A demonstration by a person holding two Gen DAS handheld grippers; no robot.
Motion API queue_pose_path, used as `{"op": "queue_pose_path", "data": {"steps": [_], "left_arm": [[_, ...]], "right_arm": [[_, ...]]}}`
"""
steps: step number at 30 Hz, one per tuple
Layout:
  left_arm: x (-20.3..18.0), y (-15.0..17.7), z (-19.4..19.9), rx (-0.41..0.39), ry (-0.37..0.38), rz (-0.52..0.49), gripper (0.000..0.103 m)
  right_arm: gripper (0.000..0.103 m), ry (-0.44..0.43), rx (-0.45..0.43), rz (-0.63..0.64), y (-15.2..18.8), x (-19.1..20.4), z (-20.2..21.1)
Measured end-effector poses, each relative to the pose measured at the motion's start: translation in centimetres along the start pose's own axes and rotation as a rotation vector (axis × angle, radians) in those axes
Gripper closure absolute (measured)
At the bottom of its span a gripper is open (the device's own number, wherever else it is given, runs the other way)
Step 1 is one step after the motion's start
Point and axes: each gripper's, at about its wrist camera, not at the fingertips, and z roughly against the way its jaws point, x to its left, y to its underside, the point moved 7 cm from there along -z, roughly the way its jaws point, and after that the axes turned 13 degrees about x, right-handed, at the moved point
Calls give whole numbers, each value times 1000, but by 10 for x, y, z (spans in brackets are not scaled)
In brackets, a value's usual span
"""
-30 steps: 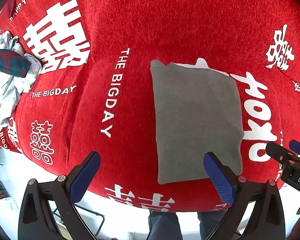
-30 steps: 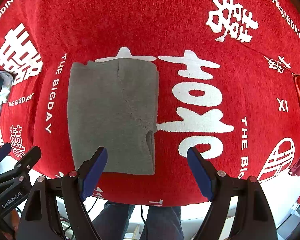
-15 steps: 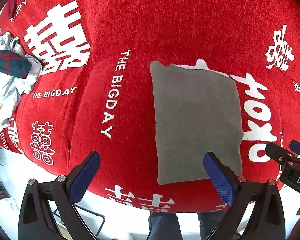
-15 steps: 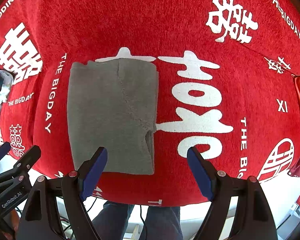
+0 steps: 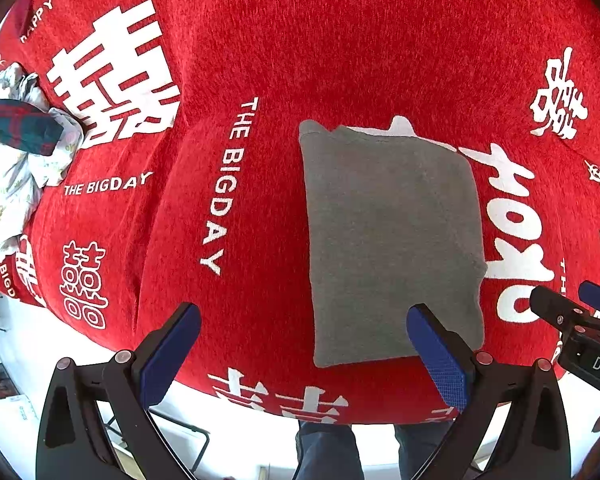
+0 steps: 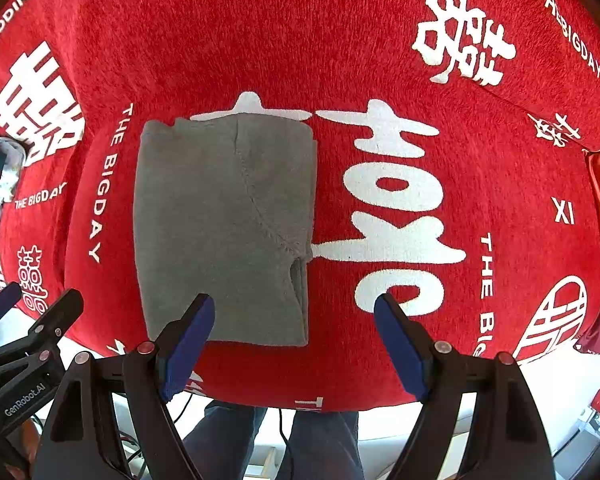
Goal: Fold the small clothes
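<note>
Left wrist view looks straight down past my left gripper (image 5: pixel 304 344), whose two blue-padded fingers (image 5: pixel 171 354) stand wide apart with nothing between them but air above the red cloth (image 5: pixel 340 40). That cloth is a red cover printed with white double-happiness characters and lines such as "THE BIGDAY", and it spreads over the whole work surface. On it lies the folded grey garment (image 5: pixel 392 240), a flat, neat rectangle near the front edge of the cover, resting partly over a large white character. My left gripper's right-hand finger shows in front of the garment's near corner, but both fingers are above the fabric and grip none of it. At the far left edge of the cover sits a heap of other clothes (image 5: pixel 16 152), white printed pieces with a dark red-and-green plaid one on top, well apart from the grey piece.

From the right wrist view, my right gripper (image 6: pixel 294 344) is also spread wide and holds nothing. The grey garment (image 6: pixel 224 232) lies to the left of centre there, with a curved seam running across its top layer and a small flap at its right edge. My legs in blue trousers (image 6: pixel 320 440) show below the table edge.
</note>
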Motion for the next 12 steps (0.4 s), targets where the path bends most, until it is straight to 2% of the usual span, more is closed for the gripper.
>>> {"op": "queue_pose_path", "data": {"steps": [12], "left_arm": [[1,0,-2,-22,34,-4,0]], "right_arm": [[19,0,-18,-16,1,5,0]]}}
